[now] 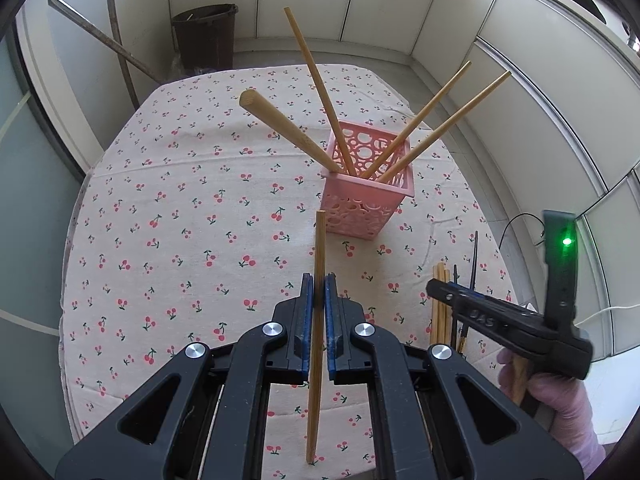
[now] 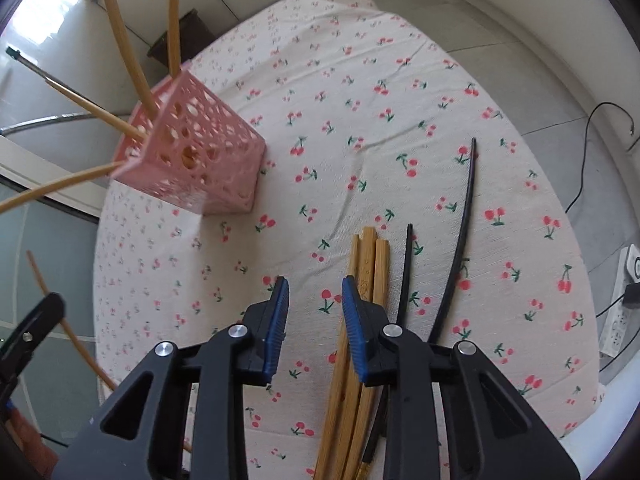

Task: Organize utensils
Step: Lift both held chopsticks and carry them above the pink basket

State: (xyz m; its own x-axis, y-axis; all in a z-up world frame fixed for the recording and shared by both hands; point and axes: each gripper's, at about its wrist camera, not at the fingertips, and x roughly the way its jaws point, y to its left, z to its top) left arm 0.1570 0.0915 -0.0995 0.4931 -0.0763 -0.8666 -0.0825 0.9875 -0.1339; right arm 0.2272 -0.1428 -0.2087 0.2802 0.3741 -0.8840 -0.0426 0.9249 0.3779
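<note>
My left gripper [image 1: 319,280] is shut on a wooden chopstick [image 1: 320,248], held nearly upright just in front of the pink perforated basket [image 1: 370,208]. Several wooden chopsticks [image 1: 316,88] lean out of that basket. In the right wrist view the basket [image 2: 200,152] stands at the left. My right gripper [image 2: 315,292] is open over the cloth, with nothing between its pads. A bundle of wooden chopsticks [image 2: 366,264] lies on the table under its right finger. Two black chopsticks [image 2: 466,216] lie further right. The right gripper [image 1: 432,286] also shows low on the right in the left wrist view.
A cherry-print tablecloth [image 1: 180,220] covers the round table. A dark bin [image 1: 206,36] stands on the floor behind it, with a long rod leaning beside. A power strip [image 2: 620,320] and a cable [image 2: 588,152] lie on the floor at the right.
</note>
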